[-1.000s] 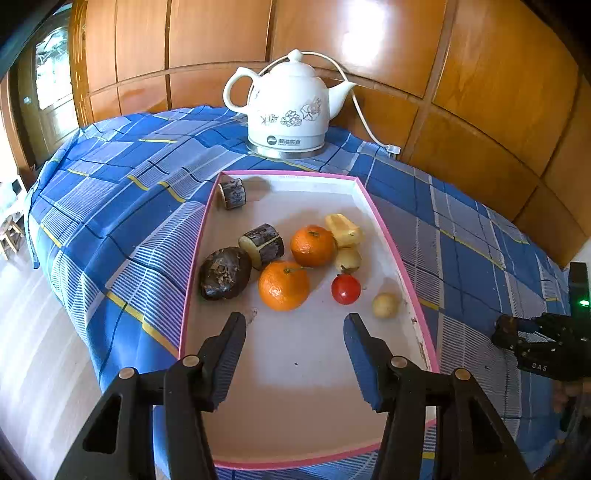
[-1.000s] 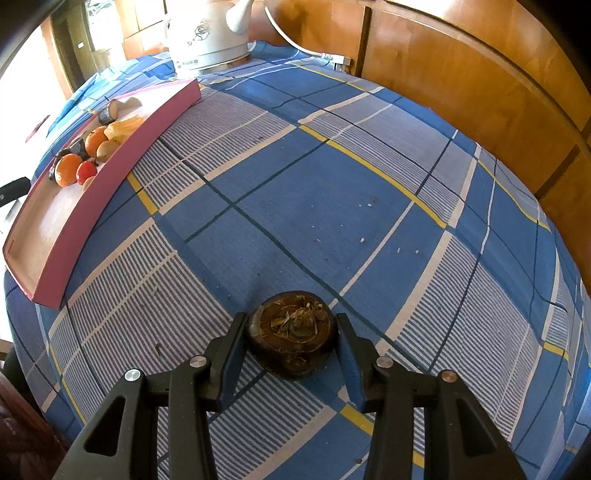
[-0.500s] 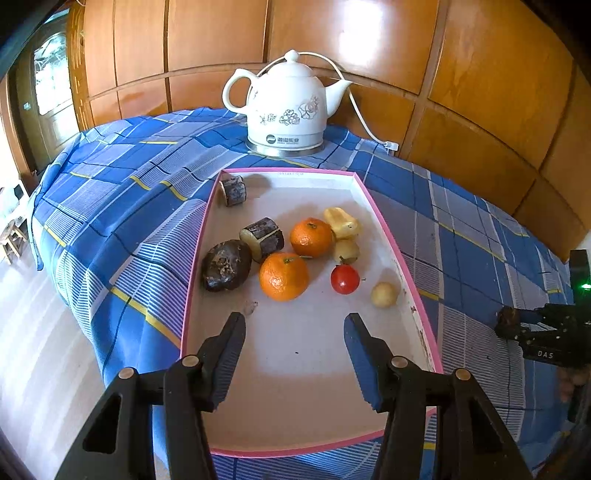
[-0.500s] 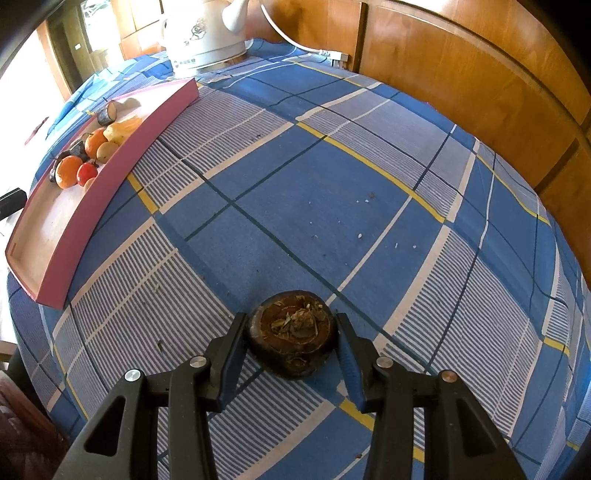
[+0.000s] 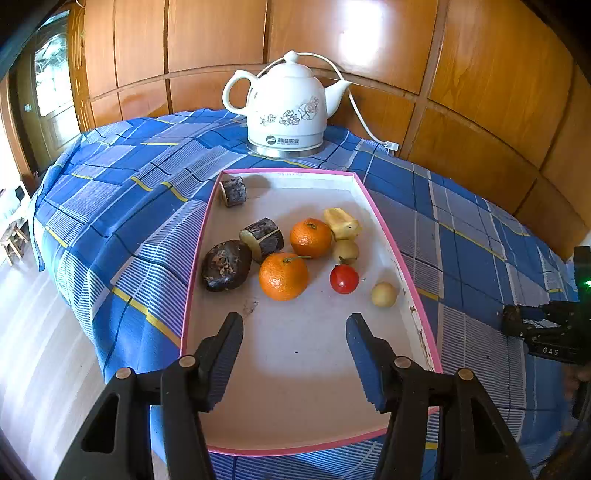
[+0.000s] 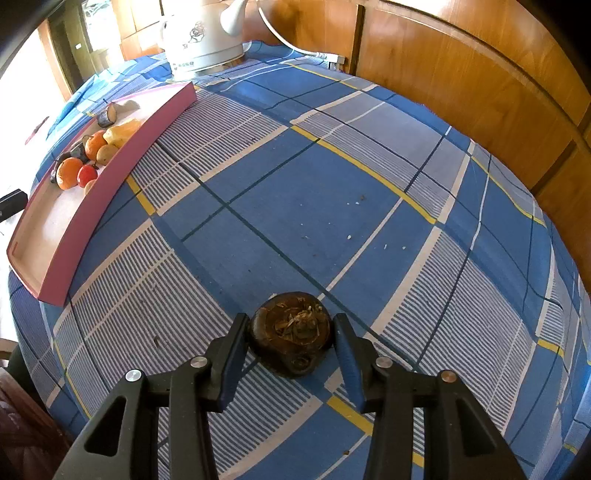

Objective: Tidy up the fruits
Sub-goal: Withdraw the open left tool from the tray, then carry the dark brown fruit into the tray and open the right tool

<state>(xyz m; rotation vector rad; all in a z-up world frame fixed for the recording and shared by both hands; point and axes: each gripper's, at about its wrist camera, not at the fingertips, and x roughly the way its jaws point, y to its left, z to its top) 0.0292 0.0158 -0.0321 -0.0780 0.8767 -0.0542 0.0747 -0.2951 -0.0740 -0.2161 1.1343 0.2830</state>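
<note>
A pink-rimmed white tray [image 5: 391, 236] on the blue plaid cloth holds two oranges [image 5: 283, 276], a red tomato [image 5: 344, 279], a yellow fruit [image 5: 341, 223], small pale fruits [image 5: 384, 294], a dark brown fruit [image 5: 226, 265] and bark-covered pieces [image 5: 262, 238]. My left gripper [image 5: 294, 328] is open and empty above the tray's near half. My right gripper [image 6: 290, 328] is shut on a dark brown round fruit [image 6: 291, 330] just above the cloth, far right of the tray [image 6: 85, 218]. The right gripper also shows in the left wrist view [image 5: 546, 328].
A white electric kettle [image 5: 288, 110] with a cord stands behind the tray, against the wooden wall panels [image 5: 480, 92]. It also shows in the right wrist view [image 6: 203, 33]. The table edge [image 5: 92, 332] drops off at the left and near side.
The right gripper has lifted the brown fruit slightly and the view has shifted a little. The left gripper has drawn back a bit from the tray, still open.
</note>
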